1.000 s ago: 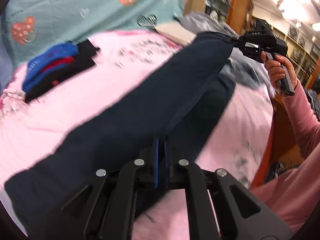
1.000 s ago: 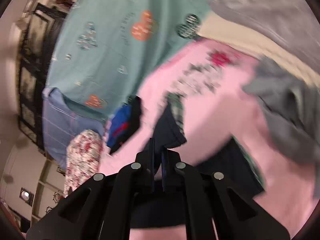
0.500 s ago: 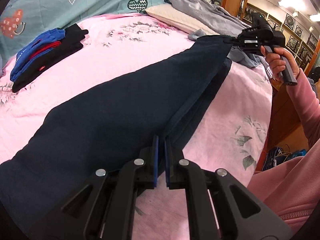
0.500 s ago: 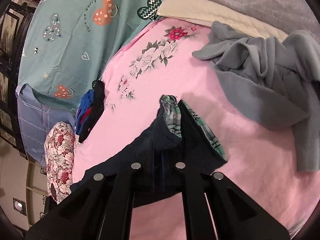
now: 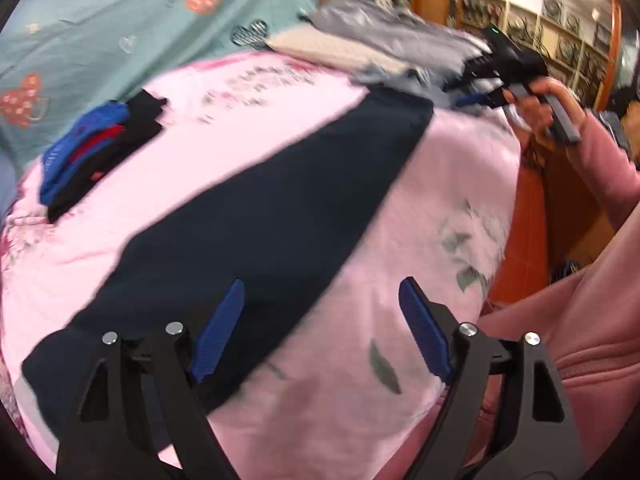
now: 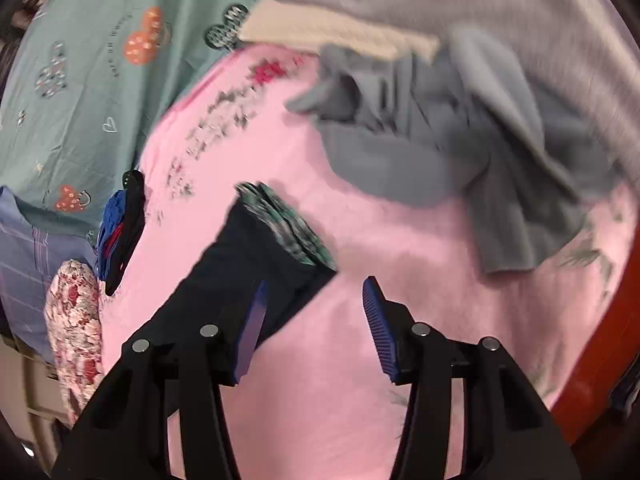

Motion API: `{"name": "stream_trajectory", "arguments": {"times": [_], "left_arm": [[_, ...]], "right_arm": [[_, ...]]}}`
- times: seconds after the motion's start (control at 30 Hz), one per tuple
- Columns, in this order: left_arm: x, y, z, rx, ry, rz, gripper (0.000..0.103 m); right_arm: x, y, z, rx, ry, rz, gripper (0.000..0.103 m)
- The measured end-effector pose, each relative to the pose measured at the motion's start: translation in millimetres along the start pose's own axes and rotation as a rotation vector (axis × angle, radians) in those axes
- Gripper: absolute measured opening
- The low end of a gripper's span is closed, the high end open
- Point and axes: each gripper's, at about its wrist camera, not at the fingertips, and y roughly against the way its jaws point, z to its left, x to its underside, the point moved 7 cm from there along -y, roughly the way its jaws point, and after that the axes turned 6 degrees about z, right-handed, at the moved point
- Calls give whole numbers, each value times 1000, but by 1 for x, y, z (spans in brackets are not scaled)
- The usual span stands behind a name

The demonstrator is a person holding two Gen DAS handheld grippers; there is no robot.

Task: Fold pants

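Note:
The dark navy pants (image 5: 256,216) lie folded lengthwise, one leg on the other, in a long strip across the pink floral bedsheet (image 5: 420,288). My left gripper (image 5: 320,328) is open and empty just above their near end. My right gripper (image 6: 316,328) is open and empty beside the pants' far end (image 6: 248,264), where a green plaid lining (image 6: 288,224) shows. The right gripper also shows in the left wrist view (image 5: 492,84), held in a hand at the far right.
A stack of folded blue, red and black clothes (image 5: 92,152) lies at the bed's far left. A crumpled grey garment (image 6: 460,160) and a cream pillow (image 6: 328,32) lie near the right gripper. A teal quilt (image 5: 120,20) lies behind. The bed's orange wooden edge (image 5: 524,240) is at right.
Both grippers have opened and let go of the pants, which now lie flat on the bed. Both grippers have drawn back a little from the cloth.

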Motion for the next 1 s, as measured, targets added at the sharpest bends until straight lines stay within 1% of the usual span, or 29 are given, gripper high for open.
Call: {"name": "stream_trajectory", "arguments": {"times": [0.07,0.1,0.17,0.23,0.3,0.33,0.37,0.4,0.43,0.5,0.57,0.63,0.67,0.7,0.73,0.77,0.8,0.83,0.87,0.9,0.93,1.0], "left_arm": [[-4,3,20,-10,65,-16,81],[-6,1,34,-19,124,-25,81],[-5,-8,57,-14,238,-25,81],[1,-19,69,0,311,-3,81],[15,-30,76,-11,349,43,80],[24,-35,77,-24,357,67,80],[34,-38,78,-35,363,93,80],[44,-39,77,-50,361,101,81],[49,-35,76,-67,349,91,81],[56,-23,75,-100,326,103,81],[60,-3,85,-141,329,80,81],[60,17,109,-194,371,41,82],[62,25,126,-236,400,27,85],[69,29,143,-276,441,29,85],[79,29,159,-302,494,50,85],[90,26,172,-302,555,77,85],[106,22,184,-285,623,99,84],[118,20,187,-244,665,94,84],[122,23,185,-228,671,69,84],[123,27,179,-249,641,69,84],[122,30,175,-273,615,90,84],[111,40,172,-292,596,98,84]], "right_arm": [[3,6,37,-42,108,-45,51],[8,2,64,-80,186,-48,51],[23,-12,109,-150,314,-21,51],[46,-31,153,-221,452,27,51],[68,-53,177,-235,540,94,51],[81,-68,182,-229,577,143,51],[92,-81,181,-206,599,187,51],[102,-92,176,-171,614,230,51],[110,-106,165,-107,619,281,51],[112,-103,158,-106,642,248,50],[111,-96,160,-80,641,262,51],[108,-91,176,-111,654,247,51],[109,-90,190,-134,680,243,52],[112,-90,201,-146,707,242,52],[116,-95,218,-159,747,240,52],[120,-98,228,-168,773,245,52],[125,-103,236,-177,796,260,52],[131,-110,245,-187,819,282,52],[136,-116,252,-194,836,300,52],[140,-125,257,-193,853,322,52],[142,-128,261,-192,861,338,52],[144,-133,272,-216,866,361,52]]}}
